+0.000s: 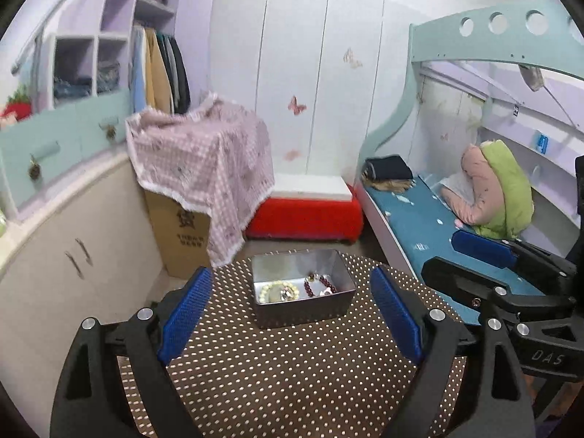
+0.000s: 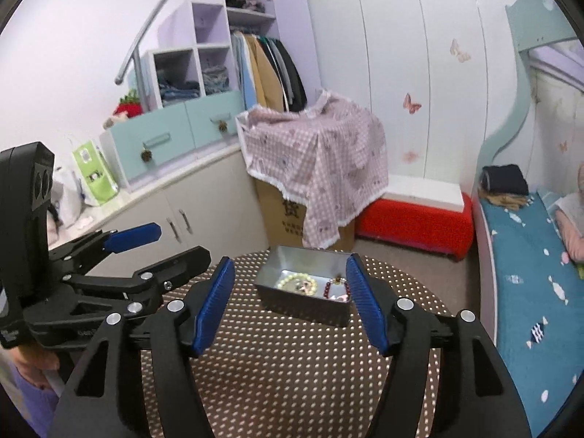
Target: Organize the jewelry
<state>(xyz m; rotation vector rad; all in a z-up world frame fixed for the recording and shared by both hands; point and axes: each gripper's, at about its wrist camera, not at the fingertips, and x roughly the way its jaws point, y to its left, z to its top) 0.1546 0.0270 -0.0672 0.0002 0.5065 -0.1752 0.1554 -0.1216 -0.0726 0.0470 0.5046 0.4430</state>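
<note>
A grey metal tin [image 1: 303, 314] stands on the brown dotted table [image 1: 292, 376]. Inside lie a pale bead bracelet [image 1: 279, 290] and a dark red bead bracelet [image 1: 321, 284]. My left gripper [image 1: 292, 314] is open and empty, held above the table just short of the tin. In the right wrist view the tin [image 2: 303, 304] holds the pale bracelet [image 2: 297, 283] and red bracelet [image 2: 337, 290]. My right gripper [image 2: 290, 299] is open and empty, its pads either side of the tin in view. Each gripper shows in the other's view: the right one [image 1: 485, 266] and the left one [image 2: 146, 252].
Behind the table stand a cardboard box under a pink checked cloth [image 1: 204, 160], a red bench [image 1: 306, 219] and white wardrobe doors. A bed with a blue sheet [image 1: 419, 219] runs along the right. Beige cabinets [image 1: 73, 255] line the left.
</note>
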